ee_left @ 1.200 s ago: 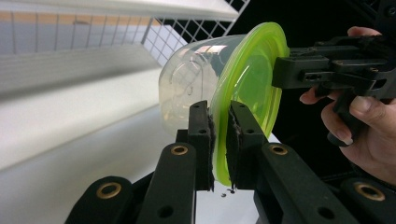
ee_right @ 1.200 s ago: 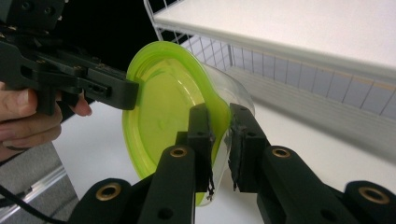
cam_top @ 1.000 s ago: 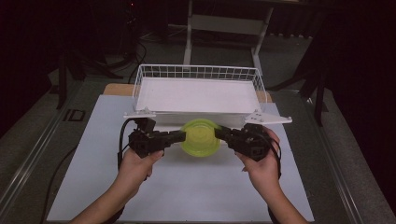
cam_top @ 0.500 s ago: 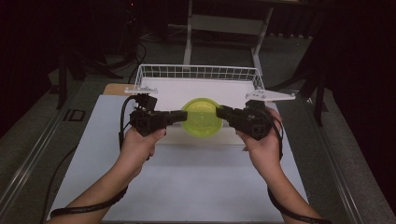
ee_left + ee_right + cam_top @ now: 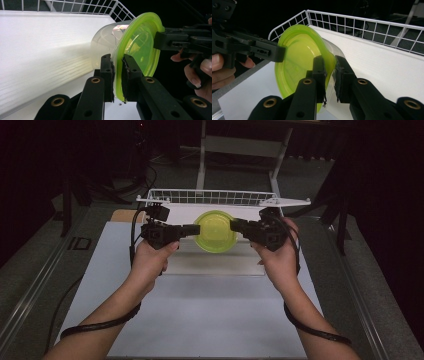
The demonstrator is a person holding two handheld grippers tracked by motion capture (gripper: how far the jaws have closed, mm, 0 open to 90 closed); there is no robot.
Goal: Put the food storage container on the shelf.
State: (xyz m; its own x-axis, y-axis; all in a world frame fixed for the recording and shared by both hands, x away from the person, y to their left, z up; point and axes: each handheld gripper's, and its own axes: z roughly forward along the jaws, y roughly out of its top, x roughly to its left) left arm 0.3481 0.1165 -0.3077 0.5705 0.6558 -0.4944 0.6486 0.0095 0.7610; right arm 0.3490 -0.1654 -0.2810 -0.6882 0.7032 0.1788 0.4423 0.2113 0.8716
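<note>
A clear round tub [image 5: 105, 42] with a yellow-green lid [image 5: 215, 231] hangs in the air over the front part of the white wire basket [image 5: 220, 197]. My left gripper [image 5: 196, 229] is shut on the lid's left rim. In the left gripper view the rim [image 5: 117, 75] is pinched between the left gripper's [image 5: 117, 60] black pads. My right gripper [image 5: 235, 226] is shut on the opposite rim, and in the right gripper view the lid [image 5: 297, 52] passes between the right gripper's [image 5: 329, 61] pads. The tub is tipped so that the lid faces the person.
The wire basket [image 5: 362, 22] has a white liner [image 5: 37, 45] on its floor and low mesh walls. It stands at the far end of a white mat [image 5: 200, 320]. Grey floor and dark stands surround the table.
Both hands have risen and moved away from the person, carrying the lidded tub from the mat's front area to a place over the basket.
</note>
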